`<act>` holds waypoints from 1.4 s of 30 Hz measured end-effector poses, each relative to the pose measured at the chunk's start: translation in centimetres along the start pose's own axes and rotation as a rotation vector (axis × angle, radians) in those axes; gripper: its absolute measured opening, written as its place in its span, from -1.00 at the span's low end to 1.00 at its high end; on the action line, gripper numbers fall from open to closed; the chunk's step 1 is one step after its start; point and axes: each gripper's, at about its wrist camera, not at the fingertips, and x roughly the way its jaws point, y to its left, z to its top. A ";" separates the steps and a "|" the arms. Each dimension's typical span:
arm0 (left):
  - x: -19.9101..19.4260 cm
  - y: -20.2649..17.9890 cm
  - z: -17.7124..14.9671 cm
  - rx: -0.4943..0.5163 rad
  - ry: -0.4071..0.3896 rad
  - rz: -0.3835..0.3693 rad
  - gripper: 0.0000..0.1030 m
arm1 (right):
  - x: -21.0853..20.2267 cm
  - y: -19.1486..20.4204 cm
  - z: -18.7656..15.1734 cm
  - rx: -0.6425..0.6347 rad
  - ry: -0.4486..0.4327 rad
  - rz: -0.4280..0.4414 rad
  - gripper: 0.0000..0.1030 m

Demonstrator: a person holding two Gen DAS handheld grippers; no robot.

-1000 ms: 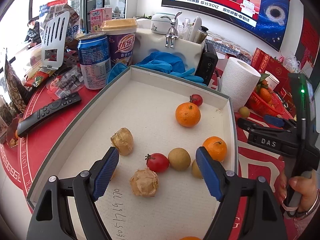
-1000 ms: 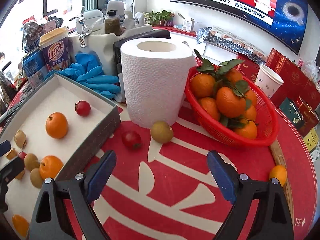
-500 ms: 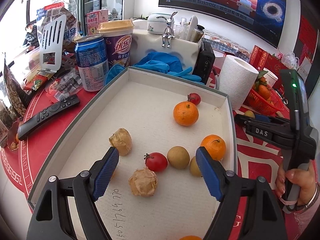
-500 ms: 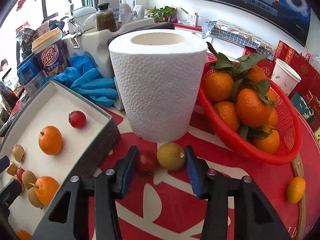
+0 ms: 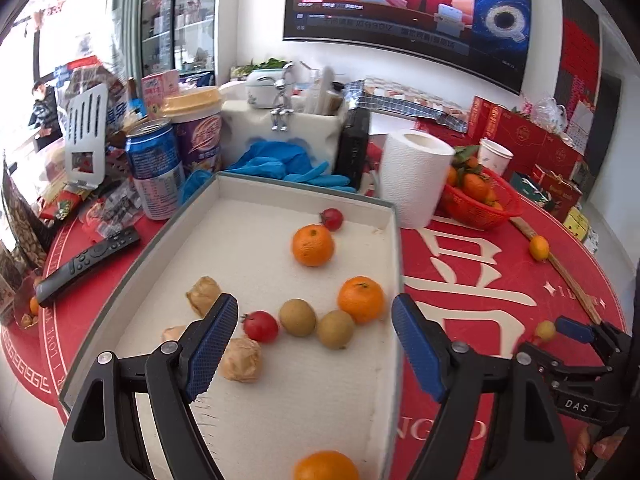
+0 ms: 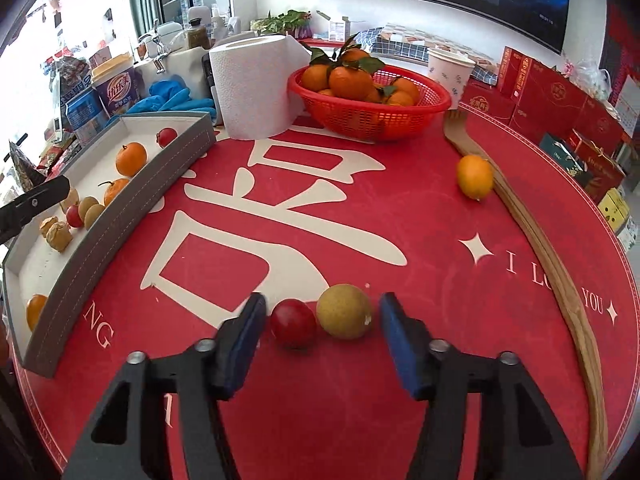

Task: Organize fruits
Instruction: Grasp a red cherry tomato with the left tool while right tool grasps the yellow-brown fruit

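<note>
Two loose fruits between the right fingers, box of fruit to the left

A paper roll and red basket stand behind on the red bench. The cherry tomato and round brownish fruit (possibly a longan) touch, lying between the right gripper, whose fingers have just been opening and seem clear of both. The left gripper hovers spread over the box.

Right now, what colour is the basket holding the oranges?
Red basket with a mesh wall, clearest in the right wrist view.
</note>
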 end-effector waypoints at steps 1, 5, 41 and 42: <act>-0.5 -1.1 -0.3 0.027 0.000 -0.031 0.60 | -0.7 -0.5 -0.1 0.015 -0.027 0.005 0.69; -1.5 -6.2 -1.6 0.160 0.022 -0.138 0.60 | -2.3 -3.1 0.5 0.104 -0.095 -0.007 0.69; 7.1 -14.6 -2.1 0.288 0.192 -0.152 0.21 | -2.6 -6.8 -3.3 0.129 -0.003 0.085 1.00; 7.0 -14.7 -2.2 0.293 0.189 -0.150 0.18 | -2.5 -6.1 -3.2 0.099 -0.003 0.073 1.00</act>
